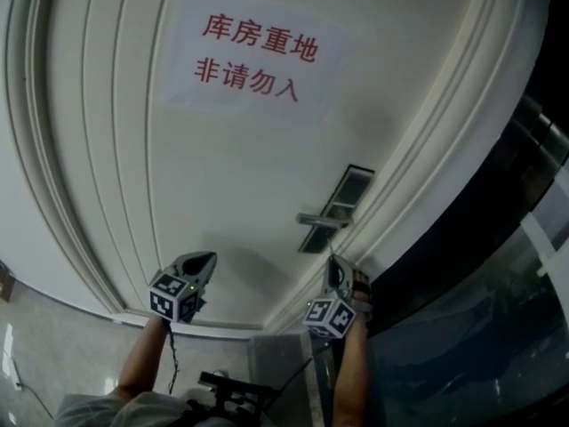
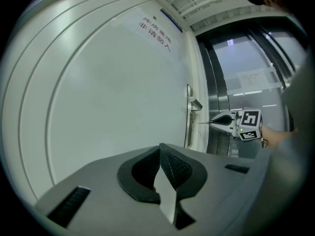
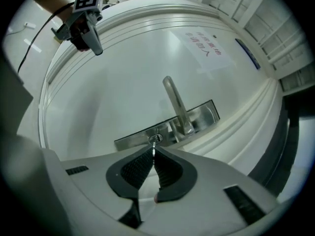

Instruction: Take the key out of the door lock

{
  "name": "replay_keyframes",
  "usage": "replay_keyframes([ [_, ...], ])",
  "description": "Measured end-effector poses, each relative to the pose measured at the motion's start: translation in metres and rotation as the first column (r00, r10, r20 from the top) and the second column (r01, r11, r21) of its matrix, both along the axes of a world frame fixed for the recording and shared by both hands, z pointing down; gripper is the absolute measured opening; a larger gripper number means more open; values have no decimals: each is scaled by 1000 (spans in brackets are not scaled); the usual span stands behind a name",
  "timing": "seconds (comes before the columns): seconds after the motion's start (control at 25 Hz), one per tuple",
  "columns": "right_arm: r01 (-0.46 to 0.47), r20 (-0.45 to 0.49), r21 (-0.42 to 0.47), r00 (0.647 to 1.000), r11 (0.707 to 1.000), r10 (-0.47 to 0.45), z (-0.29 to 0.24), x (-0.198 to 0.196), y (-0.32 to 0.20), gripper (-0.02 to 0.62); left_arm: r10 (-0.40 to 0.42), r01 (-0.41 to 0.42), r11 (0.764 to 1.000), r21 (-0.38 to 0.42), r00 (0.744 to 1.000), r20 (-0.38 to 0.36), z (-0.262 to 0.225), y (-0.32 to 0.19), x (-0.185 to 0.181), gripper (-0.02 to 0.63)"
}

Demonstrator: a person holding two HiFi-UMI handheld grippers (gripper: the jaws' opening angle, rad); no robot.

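A steel lock plate (image 3: pixel 203 113) with a lever handle (image 3: pixel 175 101) sits on the white door (image 1: pixel 178 167). My right gripper (image 3: pixel 154 149) is shut on a thin metal key (image 3: pixel 154 145), right in front of the keyhole (image 3: pixel 156 138). In the left gripper view the key (image 2: pixel 204 123) sticks out of the right gripper (image 2: pixel 212 122) toward the plate (image 2: pixel 188 119), with its tip seemingly just clear of it. My left gripper (image 2: pixel 161 147) is shut on nothing and hangs left of the lock, away from the door (image 2: pixel 108 97). In the head view the left gripper (image 1: pixel 210 257) is at lower left and the right gripper (image 1: pixel 334 260) under the handle (image 1: pixel 320 220).
A paper sign with red characters (image 1: pixel 255 56) hangs high on the door. Moulded frame (image 1: pixel 427 176) runs along the door's right side, with dark glass and metal panels (image 1: pixel 480 318) beyond it. A black cable (image 1: pixel 171 363) trails from the left gripper.
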State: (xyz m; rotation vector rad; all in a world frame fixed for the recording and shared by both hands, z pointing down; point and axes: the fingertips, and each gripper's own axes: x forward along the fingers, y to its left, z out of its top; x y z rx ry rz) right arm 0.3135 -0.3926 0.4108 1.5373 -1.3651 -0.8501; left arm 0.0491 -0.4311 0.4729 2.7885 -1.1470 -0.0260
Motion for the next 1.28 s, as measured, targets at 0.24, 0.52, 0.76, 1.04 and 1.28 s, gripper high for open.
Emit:
replay_keyframes([
  [0.24, 11, 199, 50, 980, 999, -20, -8, -11, 26, 21, 10, -10, 1000, 2, 1000, -3, 2, 9, 2, 6],
  [0.52, -20, 379, 78, 926, 997, -11, -3, -21, 56, 21, 22, -22, 1000, 10, 1000, -2, 3, 28, 0, 7],
  [0.76, -67, 559, 86, 829, 994, 7, 17, -21, 82, 21, 24, -24, 999, 26, 1000, 3, 4, 48, -8, 7],
  [1.04, -65, 700, 81, 714, 995, -10, 38, -38, 112, 21, 14, -15, 999, 33, 999, 29, 13, 75, -22, 8],
  [1.28, -78, 770, 93, 638, 993, -22, 43, -49, 138, 21, 8, -9, 999, 33, 1000, 29, 16, 96, -36, 8],
])
